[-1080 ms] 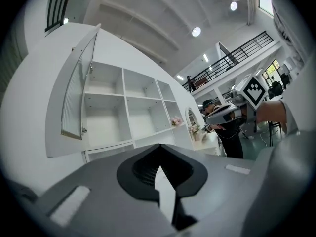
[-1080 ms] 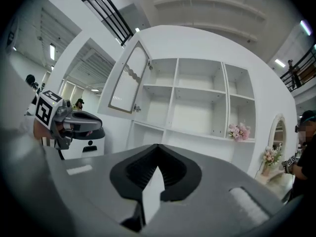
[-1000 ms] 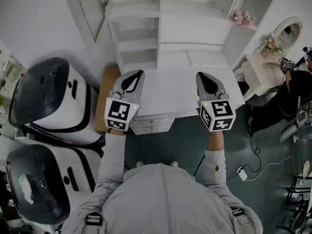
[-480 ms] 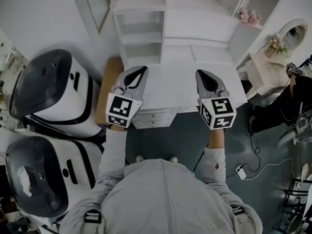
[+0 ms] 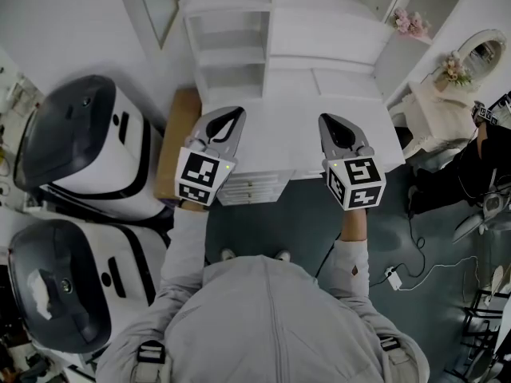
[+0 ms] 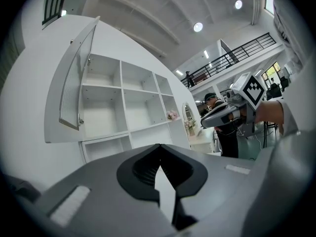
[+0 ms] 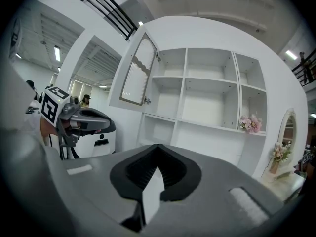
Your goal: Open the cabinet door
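The white cabinet (image 5: 263,38) stands ahead, a wall unit of open shelves over a desk top (image 5: 279,142). Its glass-panelled door (image 5: 148,6) at the upper left is swung out, and shows as the door (image 6: 74,78) in the left gripper view and the door (image 7: 136,73) in the right gripper view. My left gripper (image 5: 231,112) and right gripper (image 5: 329,120) hover side by side over the desk, both pointing at the shelves. Neither touches the door. The left gripper (image 6: 159,146) and the right gripper (image 7: 157,146) are shut with nothing between the jaws.
Two big white-and-black machines (image 5: 80,150) (image 5: 72,294) fill the left side, with a brown box (image 5: 180,134) beside the desk. Small drawers (image 5: 251,188) sit under the desk edge. At the right are a vanity with flowers (image 5: 451,70), a person in dark clothes (image 5: 479,166) and floor cables (image 5: 415,274).
Both grippers stay shut and keep their places over the desk. Only the head view has shifted a little, so the cabinet sits slightly lower in the frame.
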Motion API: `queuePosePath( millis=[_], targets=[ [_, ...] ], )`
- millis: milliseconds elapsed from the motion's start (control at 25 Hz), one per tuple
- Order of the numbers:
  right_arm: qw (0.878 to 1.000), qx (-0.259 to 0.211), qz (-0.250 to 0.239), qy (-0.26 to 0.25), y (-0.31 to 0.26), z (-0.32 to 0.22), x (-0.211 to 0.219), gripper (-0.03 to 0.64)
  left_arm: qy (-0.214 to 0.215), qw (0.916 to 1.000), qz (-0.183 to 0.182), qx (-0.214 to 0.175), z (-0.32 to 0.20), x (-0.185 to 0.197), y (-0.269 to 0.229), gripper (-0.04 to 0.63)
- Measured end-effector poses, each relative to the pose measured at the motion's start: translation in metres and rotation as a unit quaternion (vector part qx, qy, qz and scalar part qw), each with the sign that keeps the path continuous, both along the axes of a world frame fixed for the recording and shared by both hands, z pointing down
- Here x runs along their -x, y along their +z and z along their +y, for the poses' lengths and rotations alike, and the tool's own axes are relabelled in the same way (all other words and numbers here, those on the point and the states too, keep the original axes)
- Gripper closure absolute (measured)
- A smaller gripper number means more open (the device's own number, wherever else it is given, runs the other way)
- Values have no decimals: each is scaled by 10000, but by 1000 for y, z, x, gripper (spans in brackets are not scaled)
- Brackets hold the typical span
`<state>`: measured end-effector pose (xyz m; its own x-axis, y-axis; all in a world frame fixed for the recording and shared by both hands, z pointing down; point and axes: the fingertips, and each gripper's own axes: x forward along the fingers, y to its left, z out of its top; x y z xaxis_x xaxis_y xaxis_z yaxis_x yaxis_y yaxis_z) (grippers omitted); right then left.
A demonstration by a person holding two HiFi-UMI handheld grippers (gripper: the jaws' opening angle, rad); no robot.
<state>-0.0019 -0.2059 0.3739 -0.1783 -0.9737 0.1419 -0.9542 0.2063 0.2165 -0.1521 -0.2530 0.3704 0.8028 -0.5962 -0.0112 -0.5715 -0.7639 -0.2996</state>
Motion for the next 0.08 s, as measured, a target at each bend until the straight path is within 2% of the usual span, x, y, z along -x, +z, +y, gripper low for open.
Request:
queuePosePath(
  millis=[80],
  targets=[
    [10000, 32, 15, -32, 2, 0, 2, 617, 8, 10000, -25, 27, -1, 0, 3, 578]
  ],
)
